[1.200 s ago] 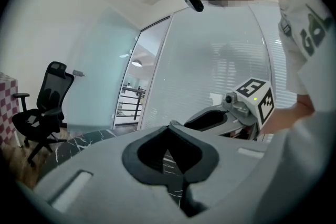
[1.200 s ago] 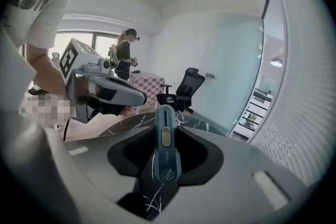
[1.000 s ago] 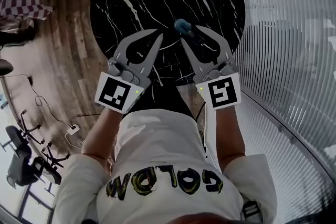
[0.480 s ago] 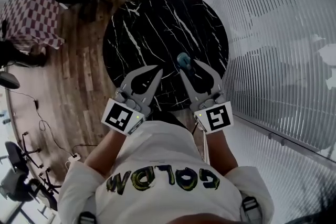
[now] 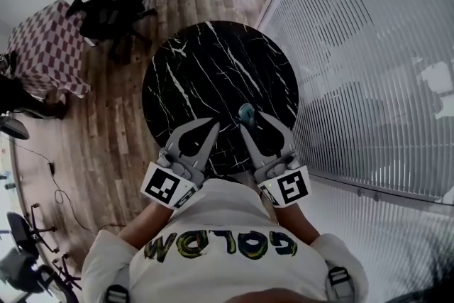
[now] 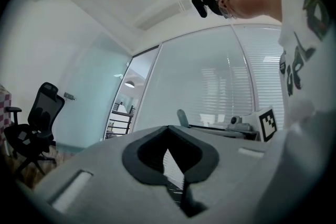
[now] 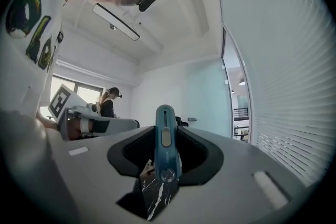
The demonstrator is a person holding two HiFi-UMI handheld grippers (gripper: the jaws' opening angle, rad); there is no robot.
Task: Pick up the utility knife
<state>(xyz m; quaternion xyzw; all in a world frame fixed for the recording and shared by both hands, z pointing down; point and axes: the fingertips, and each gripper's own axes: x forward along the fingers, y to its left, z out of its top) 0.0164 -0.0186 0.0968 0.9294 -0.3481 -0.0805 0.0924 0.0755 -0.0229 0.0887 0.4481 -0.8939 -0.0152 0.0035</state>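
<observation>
Gripping teal utility knife (image 7: 166,150), right gripper (image 7: 167,131) jaws clamped on its body; knife's long axis runs along jaws, end protruding past tips. Knife appears lifted above near edge of round black marble counter (image 5: 213,60). Left gripper (image 5: 211,125) just beside, jaws closed, empty.

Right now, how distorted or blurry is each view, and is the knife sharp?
Head view: fisheye curves the blinds, utility knife tiny; right gripper view: utility knife crisp, corners dark; left gripper view: corners dark, near jaws slightly soft.
</observation>
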